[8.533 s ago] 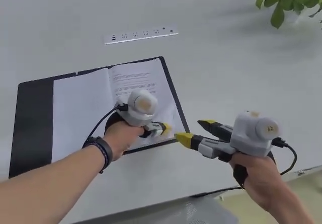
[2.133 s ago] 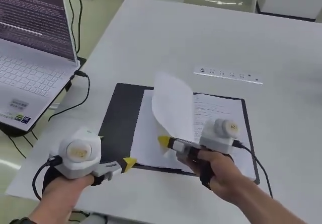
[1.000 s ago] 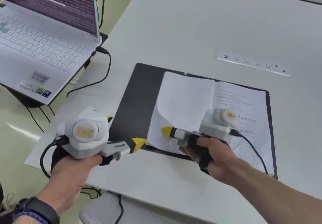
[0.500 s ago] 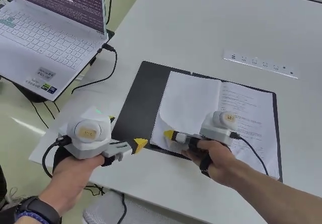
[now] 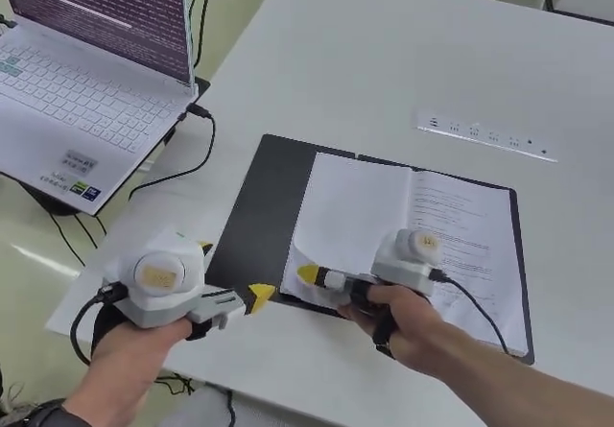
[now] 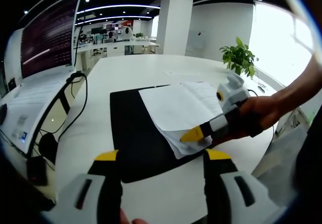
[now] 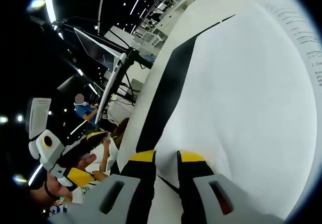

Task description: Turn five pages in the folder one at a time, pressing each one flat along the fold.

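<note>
Folder point(image 5: 251, 218) lies open on the white table point(image 5: 384, 53), its black inside cover bare on the left. A blank turned page point(image 5: 350, 218) lies over the left half of the paper stack, and a printed page point(image 5: 462, 240) lies flat at its 3 o'clock.

At the folder's 6 o'clock edge the right gripper point(image 5: 309, 275) points toward 9 o'clock. In the right gripper view its yellow-tipped jaws are drawn almost together on the turned page's near corner, which curls up a little off the sheets below.

At the folder's 7 o'clock, just off its near corner, the left gripper point(image 5: 233, 273) hovers over bare table. In the left gripper view its jaws stand wide apart with nothing between them.

An open laptop point(image 5: 86, 82) sits at the folder's 10 o'clock, with a black cable point(image 5: 187, 163) running from it across the table edge. A white power strip point(image 5: 484, 134) lies at the folder's 1 o'clock, well apart from it. In the left gripper view a potted plant point(image 6: 240, 58) stands beyond the folder.
</note>
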